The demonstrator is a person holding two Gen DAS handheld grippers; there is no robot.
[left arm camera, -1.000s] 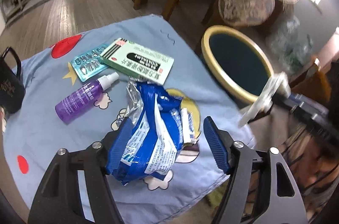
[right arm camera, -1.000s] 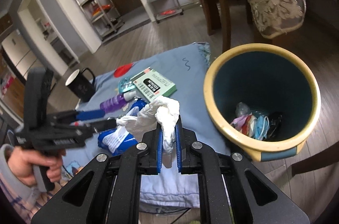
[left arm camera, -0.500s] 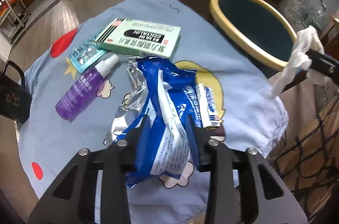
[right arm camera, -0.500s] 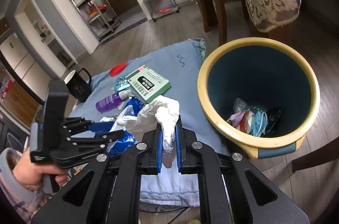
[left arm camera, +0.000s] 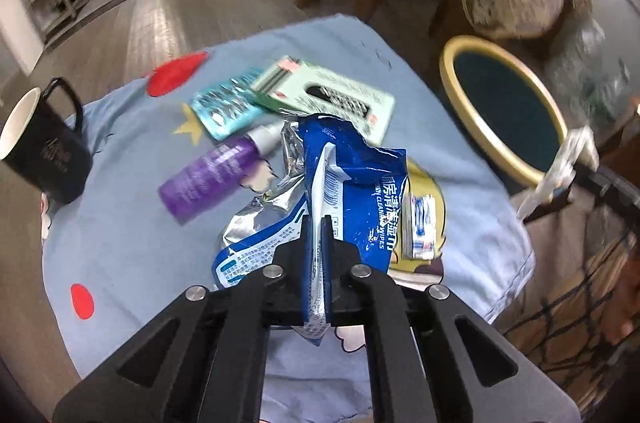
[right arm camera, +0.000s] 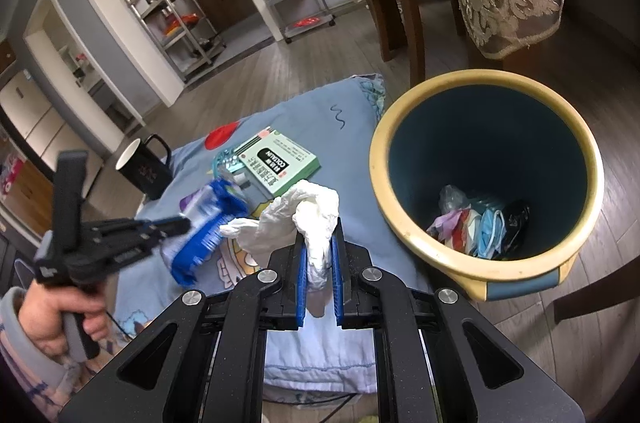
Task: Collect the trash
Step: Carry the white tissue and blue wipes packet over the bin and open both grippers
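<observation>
Both grippers are gripping trash beside the bin [right arm camera: 486,279]: left gripper [left arm camera: 316,255] clenching the blue wrapper [left arm camera: 352,183], right gripper [right arm camera: 319,277] pinching the white tissue [right arm camera: 304,211]. Next, judged: carrying each over the bin's mouth and releasing.

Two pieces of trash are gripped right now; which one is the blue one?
The blue wipes packet, pinched by the left gripper. The right gripper holds a crumpled white tissue beside the bin.

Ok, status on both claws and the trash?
Left claw shut on blue wipes packet. Right claw shut on white tissue. Bin beside table, rim unobstructed.
</observation>
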